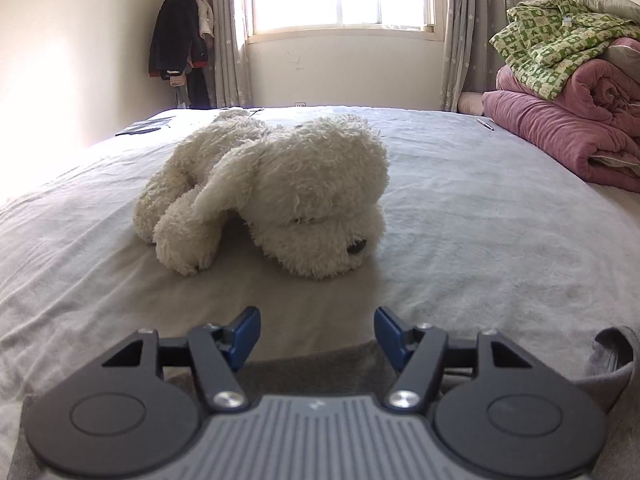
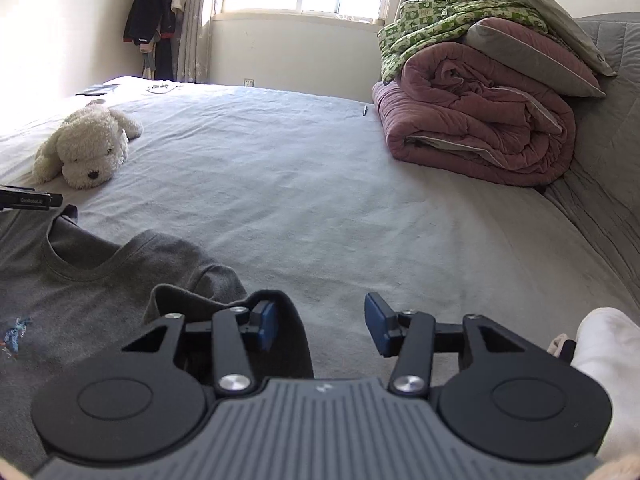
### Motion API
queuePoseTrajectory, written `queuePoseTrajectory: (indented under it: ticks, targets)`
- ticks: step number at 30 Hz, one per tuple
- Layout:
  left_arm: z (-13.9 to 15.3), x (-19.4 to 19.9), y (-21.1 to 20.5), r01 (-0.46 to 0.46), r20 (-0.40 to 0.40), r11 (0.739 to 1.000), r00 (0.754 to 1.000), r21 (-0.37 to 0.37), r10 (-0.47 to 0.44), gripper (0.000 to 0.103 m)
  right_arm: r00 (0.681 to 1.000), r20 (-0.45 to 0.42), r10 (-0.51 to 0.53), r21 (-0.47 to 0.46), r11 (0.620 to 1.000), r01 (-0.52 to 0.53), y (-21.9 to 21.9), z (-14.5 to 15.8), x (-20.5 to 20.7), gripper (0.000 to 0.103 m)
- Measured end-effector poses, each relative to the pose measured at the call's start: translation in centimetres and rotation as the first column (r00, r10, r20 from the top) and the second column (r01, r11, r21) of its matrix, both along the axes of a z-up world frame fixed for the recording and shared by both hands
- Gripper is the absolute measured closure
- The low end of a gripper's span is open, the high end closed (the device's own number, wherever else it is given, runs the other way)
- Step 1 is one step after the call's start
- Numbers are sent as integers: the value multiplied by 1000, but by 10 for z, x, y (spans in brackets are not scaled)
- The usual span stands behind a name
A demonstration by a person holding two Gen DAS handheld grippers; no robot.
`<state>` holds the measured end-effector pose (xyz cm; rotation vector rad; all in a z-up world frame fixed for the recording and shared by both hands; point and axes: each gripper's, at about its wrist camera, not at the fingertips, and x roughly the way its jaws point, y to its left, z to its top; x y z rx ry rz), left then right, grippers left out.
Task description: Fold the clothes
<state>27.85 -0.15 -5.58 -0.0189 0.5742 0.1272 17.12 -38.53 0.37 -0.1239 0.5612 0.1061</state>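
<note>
our left gripper (image 1: pixel 317 334) and right gripper (image 2: pixel 320 326) gape over the dark grey cotton t-shirt (image 2: pixel 80 284) at the bed's (image 2: pixel 320 184) near edge.

Left gripper (image 1: pixel 317 330) and right gripper (image 2: pixel 320 326): identical builds. Each has a grey ribbed housing flanked by two round black discs, from which black linkage arms run forward, pinned with silver screws. The fingers (image 1: pixel 247 330) carry blue rectangular pads (image 2: pixel 267 325). A small pale emblem marks the housing's front edge.
</note>
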Motion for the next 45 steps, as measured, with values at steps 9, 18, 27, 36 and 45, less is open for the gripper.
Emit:
queuePoseTrajectory:
  ticks: [9,18,27,36,45]
  targets:
    - [-9,11,20,56,-35,996,998,-73,-59,38,976,199,-84,-27,995,91,25,37,-25,44]
    - [-10,12,17,215,-54,976,975,-24,-216,49,998,49,-25,-33,999,26,46,37,20,44]
    - [-12,12,10,291,-55,957,955,-16,-291,81,972,-191,137,22,991,-135,93,-19,138,44]
    - [-13,9,-1,315,-60,949,948,29,-313,98,912,-310,268,39,962,-269,106,-41,148,44]
    - [-14,8,-3,315,-63,948,948,44,-312,98,857,-380,347,-27,922,-386,127,-50,144,44]
